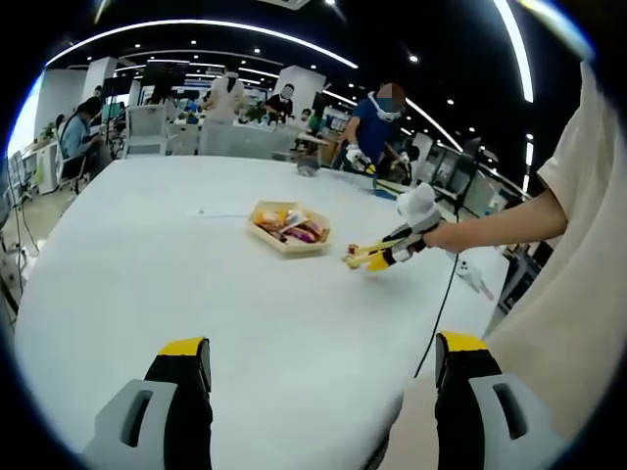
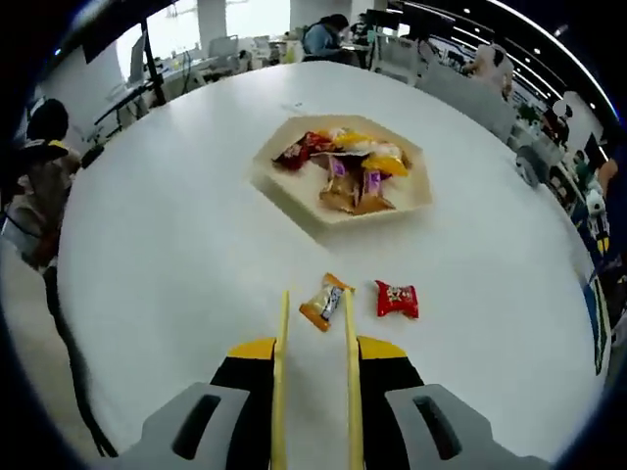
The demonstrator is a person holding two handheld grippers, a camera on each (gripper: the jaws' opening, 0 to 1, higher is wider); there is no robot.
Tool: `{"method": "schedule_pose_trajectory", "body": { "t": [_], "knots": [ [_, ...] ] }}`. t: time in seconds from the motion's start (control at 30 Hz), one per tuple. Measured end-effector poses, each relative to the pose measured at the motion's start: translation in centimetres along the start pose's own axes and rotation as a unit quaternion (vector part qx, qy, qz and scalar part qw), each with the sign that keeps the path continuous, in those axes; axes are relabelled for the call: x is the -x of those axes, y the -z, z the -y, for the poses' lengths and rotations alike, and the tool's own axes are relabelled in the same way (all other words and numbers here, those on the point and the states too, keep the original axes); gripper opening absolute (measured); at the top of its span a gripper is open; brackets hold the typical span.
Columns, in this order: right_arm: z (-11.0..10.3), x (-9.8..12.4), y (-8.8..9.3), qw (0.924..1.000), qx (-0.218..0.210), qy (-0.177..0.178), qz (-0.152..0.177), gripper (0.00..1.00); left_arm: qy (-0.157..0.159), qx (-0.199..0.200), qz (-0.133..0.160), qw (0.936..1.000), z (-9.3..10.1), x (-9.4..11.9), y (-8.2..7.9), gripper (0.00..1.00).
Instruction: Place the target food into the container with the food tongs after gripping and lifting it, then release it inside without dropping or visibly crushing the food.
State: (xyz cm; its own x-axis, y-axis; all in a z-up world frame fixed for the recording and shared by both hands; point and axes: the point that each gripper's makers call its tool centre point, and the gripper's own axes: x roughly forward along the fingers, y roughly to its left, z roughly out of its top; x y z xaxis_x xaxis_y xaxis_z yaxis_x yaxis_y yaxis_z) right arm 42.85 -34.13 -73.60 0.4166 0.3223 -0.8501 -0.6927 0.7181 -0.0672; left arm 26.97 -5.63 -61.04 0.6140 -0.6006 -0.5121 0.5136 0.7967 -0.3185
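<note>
Setting: open office, big white round tabletop point(image 2: 176, 245), people at desks beyond.
Container: pale wooden tray point(image 2: 338, 168) mid-table, already heaped with wrapped snacks point(image 2: 353, 166).
Target food: orange-wrapped candy point(image 2: 324, 300) lying on the tabletop just ahead of the yellow tongs point(image 2: 315, 305); red-wrapped candy point(image 2: 397, 299) just beside it.
Right gripper: clamped on the tongs; tongs narrow, tips bracketing the orange wrapper, nothing lifted.
Left gripper point(image 1: 323, 367): jaws spread wide, idle.
Progress: grip, lift, carry, release all still to do.
</note>
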Motion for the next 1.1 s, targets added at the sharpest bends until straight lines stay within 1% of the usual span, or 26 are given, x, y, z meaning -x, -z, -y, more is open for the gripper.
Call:
{"method": "schedule_pose_trajectory", "body": {
  "t": [0.27, 0.33, 0.5, 0.57, 0.63, 0.87, 1.0, 1.1],
  "knots": [
    [0.6, -0.1, -0.4, 0.9991, 0.037, -0.022, 0.004, 0.29, -0.005, 0.004, -0.001, 1.0000, 0.2, -0.1, 0.2, 0.96],
    [0.7, -0.2, -0.6, 0.9983, 0.045, -0.035, 0.010, 0.29, -0.002, 0.009, 0.004, 0.9999, 0.6, -0.2, 0.1, 0.97],
    [0.3, -0.6, -0.6, 0.9963, 0.066, -0.054, 0.008, 0.29, -0.007, 0.011, 0.002, 0.9999, 1.1, -0.5, 0.2, 0.97],
    [0.1, -0.8, -0.5, 0.9949, 0.080, -0.061, 0.007, 0.29, -0.010, 0.013, 0.001, 0.9999, 1.3, -0.7, 0.3, 0.97],
    [0.6, -0.9, -0.4, 0.9925, 0.111, -0.052, 0.010, 0.29, -0.011, 0.015, 0.001, 0.9998, 1.5, -0.8, 0.3, 0.97],
    [1.1, -1.1, 0.0, 0.9924, 0.108, -0.058, 0.010, 0.29, -0.017, 0.021, -0.001, 0.9996, 2.0, -1.3, 0.5, 0.97],
    [1.3, -1.5, 0.6, 0.9912, 0.114, -0.067, 0.002, 0.29, -0.018, 0.022, -0.003, 0.9996, 2.5, -1.7, 0.5, 0.97],
    [1.3, -1.6, 0.6, 0.9911, 0.113, -0.071, 0.003, 0.29, -0.018, 0.022, -0.004, 0.9996, 2.6, -1.8, 0.5, 0.96]
  ]
}}
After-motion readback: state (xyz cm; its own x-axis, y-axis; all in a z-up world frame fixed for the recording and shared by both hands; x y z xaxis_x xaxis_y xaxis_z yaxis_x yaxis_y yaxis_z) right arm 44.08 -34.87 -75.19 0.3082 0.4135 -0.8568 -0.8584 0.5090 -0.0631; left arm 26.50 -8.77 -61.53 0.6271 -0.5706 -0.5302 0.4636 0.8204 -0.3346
